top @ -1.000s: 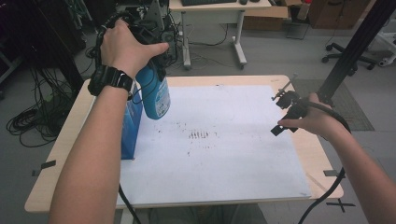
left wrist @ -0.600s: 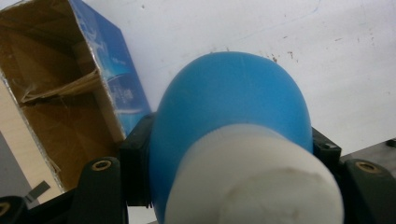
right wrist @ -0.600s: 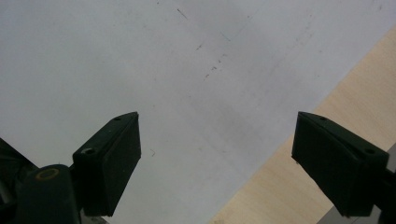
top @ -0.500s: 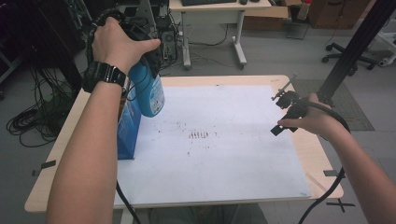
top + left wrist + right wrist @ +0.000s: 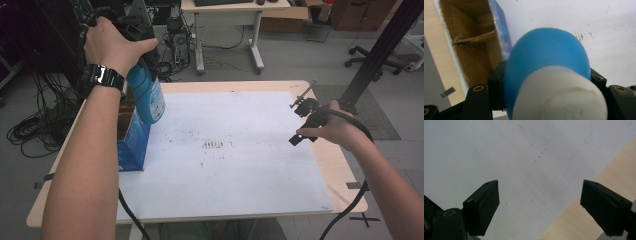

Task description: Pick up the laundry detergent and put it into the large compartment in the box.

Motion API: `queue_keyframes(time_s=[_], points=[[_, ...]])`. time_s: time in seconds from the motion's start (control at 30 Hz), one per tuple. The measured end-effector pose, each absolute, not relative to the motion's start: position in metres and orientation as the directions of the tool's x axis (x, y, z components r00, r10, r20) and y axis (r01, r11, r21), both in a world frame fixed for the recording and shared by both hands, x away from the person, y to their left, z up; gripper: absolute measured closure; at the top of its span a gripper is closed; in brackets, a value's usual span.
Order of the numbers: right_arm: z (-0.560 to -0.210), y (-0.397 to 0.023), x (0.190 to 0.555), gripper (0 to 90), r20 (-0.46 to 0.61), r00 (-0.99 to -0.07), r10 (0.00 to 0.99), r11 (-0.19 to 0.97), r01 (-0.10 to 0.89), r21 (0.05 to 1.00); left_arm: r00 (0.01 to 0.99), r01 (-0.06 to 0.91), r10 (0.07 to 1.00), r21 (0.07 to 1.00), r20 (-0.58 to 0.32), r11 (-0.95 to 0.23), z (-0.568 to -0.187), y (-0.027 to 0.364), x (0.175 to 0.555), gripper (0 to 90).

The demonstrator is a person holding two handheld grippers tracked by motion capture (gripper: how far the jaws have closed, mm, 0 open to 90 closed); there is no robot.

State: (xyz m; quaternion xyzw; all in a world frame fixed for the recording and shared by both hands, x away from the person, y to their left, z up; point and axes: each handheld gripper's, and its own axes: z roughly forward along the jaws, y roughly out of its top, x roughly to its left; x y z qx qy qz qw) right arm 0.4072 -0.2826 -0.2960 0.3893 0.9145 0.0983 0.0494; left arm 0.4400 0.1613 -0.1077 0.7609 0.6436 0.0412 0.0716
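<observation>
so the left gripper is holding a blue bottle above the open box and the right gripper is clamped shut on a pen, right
Not quite. The right gripper holds no pen: the right gripper view shows its jaws wide apart over the white sheet. The left gripper does hold the blue bottle above the open box.

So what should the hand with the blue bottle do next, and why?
Probably carry the blue plastic bottle with the white cap across and set it upright on the white sheet. The left gripper is clamped on it in the air, just above the open blue cardboard box, while the right gripper waits open.
</observation>
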Motion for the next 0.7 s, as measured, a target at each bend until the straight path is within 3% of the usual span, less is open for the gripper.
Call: queue_keyframes(time_s=[0.7], points=[[-0.295, -0.283, 0.407, 15.7, -0.014, -0.688, 0.725, 0.675, 0.706, 0.215, 0.066, 0.985, 0.998, 0.160, -0.005, -0.064, -0.102, 0.194, 0.437, 36.9]])
